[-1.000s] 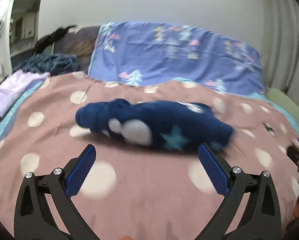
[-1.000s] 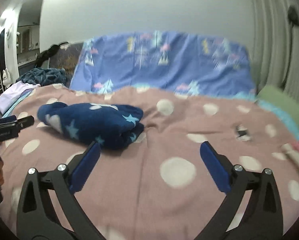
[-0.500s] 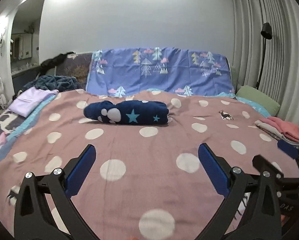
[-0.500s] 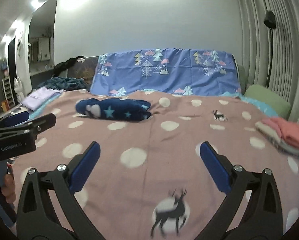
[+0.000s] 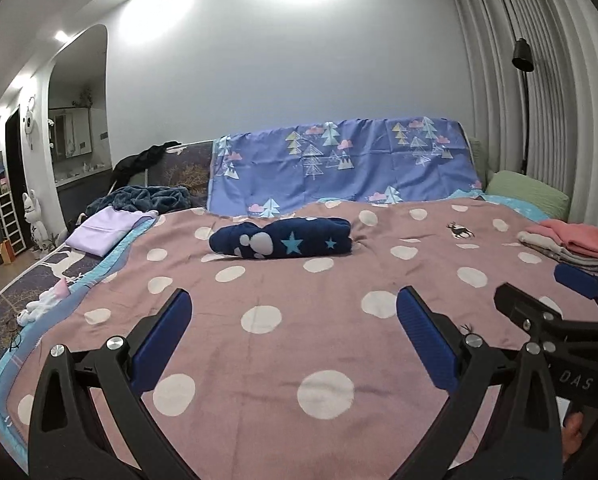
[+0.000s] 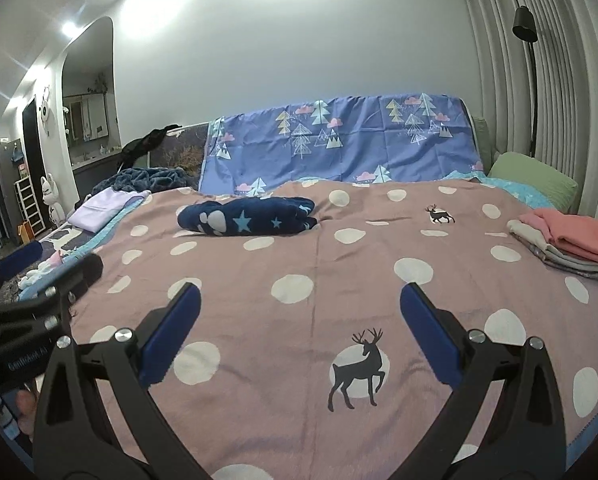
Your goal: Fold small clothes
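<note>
A folded navy garment with stars and a paw print lies on the pink dotted bedspread, far ahead of both grippers; it also shows in the right wrist view. My left gripper is open and empty, held low over the near part of the bed. My right gripper is open and empty too, beside it. The right gripper shows at the right edge of the left wrist view, and the left gripper at the left edge of the right wrist view.
A stack of folded clothes with a pink one on top sits at the bed's right edge. A lilac folded garment and a dark blanket lie at the far left. A blue tree-print sheet covers the headboard.
Both grippers have pulled back from the folded navy garment, which now lies far ahead on the bed. Both stay open.
</note>
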### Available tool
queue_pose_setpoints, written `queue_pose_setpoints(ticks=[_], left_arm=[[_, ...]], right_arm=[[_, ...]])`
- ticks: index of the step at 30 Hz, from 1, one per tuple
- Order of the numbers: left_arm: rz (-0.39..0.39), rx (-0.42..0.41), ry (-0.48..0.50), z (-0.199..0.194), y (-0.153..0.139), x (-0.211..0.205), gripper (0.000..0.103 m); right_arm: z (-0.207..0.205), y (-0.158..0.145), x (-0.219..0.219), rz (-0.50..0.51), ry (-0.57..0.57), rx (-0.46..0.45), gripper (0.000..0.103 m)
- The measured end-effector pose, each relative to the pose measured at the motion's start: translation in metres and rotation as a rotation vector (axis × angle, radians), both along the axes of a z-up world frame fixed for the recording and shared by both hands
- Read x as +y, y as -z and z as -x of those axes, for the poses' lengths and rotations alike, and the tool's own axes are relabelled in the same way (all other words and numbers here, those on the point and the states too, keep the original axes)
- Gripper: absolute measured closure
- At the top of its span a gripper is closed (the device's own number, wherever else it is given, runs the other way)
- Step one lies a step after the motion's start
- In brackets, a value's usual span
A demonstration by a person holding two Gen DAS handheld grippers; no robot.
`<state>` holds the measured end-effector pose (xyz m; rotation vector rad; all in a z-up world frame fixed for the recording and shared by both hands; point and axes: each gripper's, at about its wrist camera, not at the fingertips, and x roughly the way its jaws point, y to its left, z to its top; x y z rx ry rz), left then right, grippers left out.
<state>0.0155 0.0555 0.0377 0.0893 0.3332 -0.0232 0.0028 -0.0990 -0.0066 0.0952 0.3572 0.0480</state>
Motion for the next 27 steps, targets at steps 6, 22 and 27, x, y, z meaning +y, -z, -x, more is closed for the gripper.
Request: queue_pose_setpoints(ticks=[6, 22, 27], left_arm=[[0.017, 0.013, 0.016, 0.008, 0.003, 0.001, 0.001], [-0.004, 0.075, -0.009, -0.001, 0.020, 0.006, 0.001], [-0.015, 0.074, -0.017, -0.001, 0.022, 0.006, 0.001]], right_arm=[[0.010, -0.004, -0.001, 0.001, 0.008, -0.013, 0.002], [0.013, 0.003, 0.003, 0.040, 0.014, 0.009, 0.002], [0.012, 0.007, 0.002, 0.031, 0.015, 0.016, 0.002]])
